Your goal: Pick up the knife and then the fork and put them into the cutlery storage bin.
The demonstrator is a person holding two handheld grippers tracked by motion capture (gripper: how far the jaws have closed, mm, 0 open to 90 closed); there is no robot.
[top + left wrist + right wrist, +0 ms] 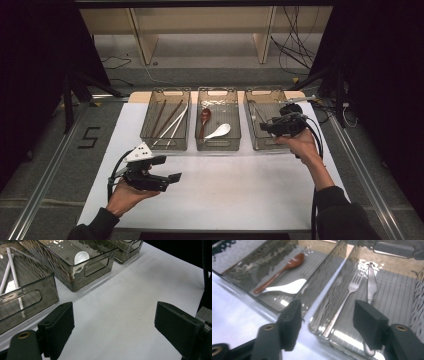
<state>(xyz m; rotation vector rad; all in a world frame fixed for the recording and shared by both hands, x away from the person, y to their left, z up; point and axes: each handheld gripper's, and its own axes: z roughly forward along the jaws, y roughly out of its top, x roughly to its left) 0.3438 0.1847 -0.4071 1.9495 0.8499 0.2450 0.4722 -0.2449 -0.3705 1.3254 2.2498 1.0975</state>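
Observation:
Three smoky clear bins stand in a row on the white table. The right bin (258,144) holds a metal fork (348,293) and a knife (371,282). My right gripper (265,126) hovers open over this bin's near wall; in the right gripper view (327,320) its jaws stand apart above the fork's handle with nothing between them. The middle bin (217,147) holds a red-brown spoon (205,117) and a white spoon (220,131). My left gripper (172,176) rests low over the bare table, open and empty (115,327).
The left bin (165,146) holds brown and white chopsticks (167,120). The white table surface (225,190) stretches in front of the bins between my two hands. Cables (295,50) and shelf legs lie on the floor beyond the table.

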